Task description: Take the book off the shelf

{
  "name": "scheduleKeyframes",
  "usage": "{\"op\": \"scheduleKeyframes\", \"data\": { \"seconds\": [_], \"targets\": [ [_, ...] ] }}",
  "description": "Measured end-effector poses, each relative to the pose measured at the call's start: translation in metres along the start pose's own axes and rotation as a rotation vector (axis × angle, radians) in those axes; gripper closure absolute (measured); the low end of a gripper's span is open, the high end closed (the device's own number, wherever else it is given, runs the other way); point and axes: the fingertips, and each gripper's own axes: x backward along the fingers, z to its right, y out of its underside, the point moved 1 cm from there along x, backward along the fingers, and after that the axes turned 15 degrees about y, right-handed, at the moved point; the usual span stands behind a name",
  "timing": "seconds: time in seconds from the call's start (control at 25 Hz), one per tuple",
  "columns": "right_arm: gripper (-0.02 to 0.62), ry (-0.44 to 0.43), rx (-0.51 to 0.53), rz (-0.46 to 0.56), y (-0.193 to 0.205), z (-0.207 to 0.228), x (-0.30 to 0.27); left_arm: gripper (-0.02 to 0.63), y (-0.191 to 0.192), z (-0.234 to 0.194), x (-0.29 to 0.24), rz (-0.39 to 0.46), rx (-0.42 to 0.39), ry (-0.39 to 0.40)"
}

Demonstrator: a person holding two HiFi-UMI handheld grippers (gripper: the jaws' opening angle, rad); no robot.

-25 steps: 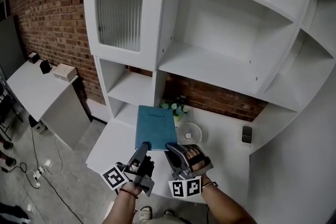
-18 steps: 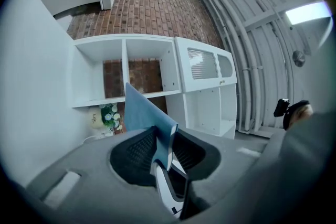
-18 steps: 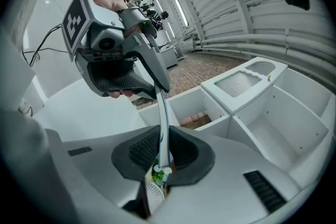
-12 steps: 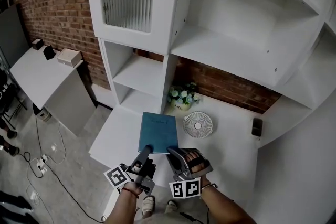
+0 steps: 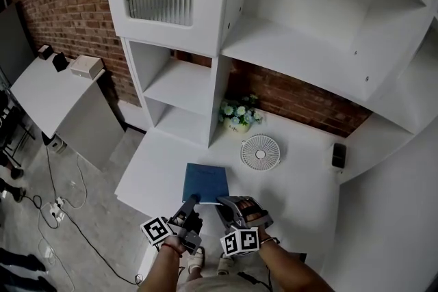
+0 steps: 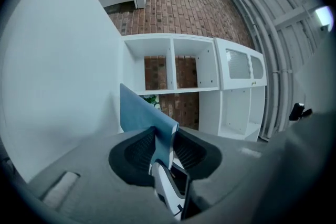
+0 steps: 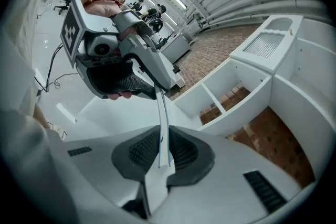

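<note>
book (image 5: 205,183): flat, long side points away to shelf (image 5: 179,89)
L gripper (image 5: 193,200): jaws opening, book's near edge between
R gripper (image 5: 222,201): pinching same edge

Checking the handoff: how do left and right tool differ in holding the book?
Left tool takes the book at its near left corner, right tool at its near right. Left tool's jaws are opening with the book between them; right tool's are shut on it. The left gripper view shows the cover's face, the right gripper view only a thin edge. Both sit on its near edge.
</note>
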Motion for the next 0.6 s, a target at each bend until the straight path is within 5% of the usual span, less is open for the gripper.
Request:
{"op": "scheduleKeyframes", "data": {
  "seconds": [0.28,0.6],
  "targets": [
    [0.54,-0.075,-0.048,-0.036,0.005,-0.016,-0.001,0.505,0.003,-0.018,0.012,-0.015,0.023,-0.047],
    [0.541,-0.105,-0.096,-0.049,0.007,-0.015,-0.004,0.467,0.007,-0.011,0.01,-0.096,-0.044,0.006]
  ]
}}
